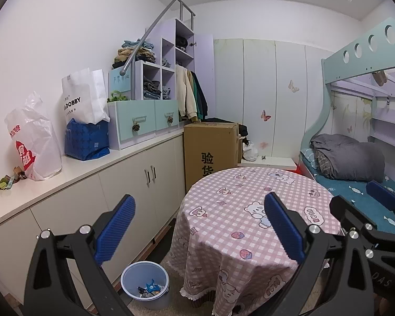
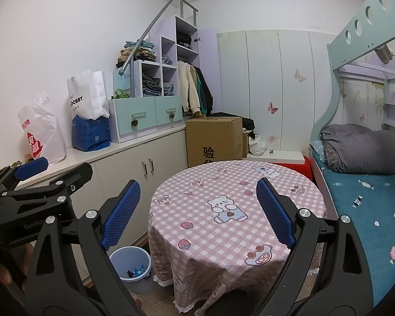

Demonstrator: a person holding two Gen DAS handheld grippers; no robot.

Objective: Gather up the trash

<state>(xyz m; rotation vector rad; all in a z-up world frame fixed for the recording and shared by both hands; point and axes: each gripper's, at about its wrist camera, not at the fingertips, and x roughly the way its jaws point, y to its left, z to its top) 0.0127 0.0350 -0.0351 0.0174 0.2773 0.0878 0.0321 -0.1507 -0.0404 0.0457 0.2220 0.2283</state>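
Left tongs (image 1: 200, 226) gape wide, nothing between the blue ribbed pads (image 1: 117, 233), aimed slightly downward over the near left edge of the round surface (image 1: 250, 268). Right tongs (image 2: 197, 213) also wide apart and empty, same slight downward tilt, over the near middle of that surface. The two sit side by side, close together, each showing at the edge of the other's view. Part of a hand (image 2: 5, 271) grips the left tongs' handle.

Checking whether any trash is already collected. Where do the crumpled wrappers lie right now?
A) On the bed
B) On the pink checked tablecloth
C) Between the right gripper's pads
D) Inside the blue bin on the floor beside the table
D: the wrappers lie at the bottom of the blue bin; the tablecloth top shows only its print.
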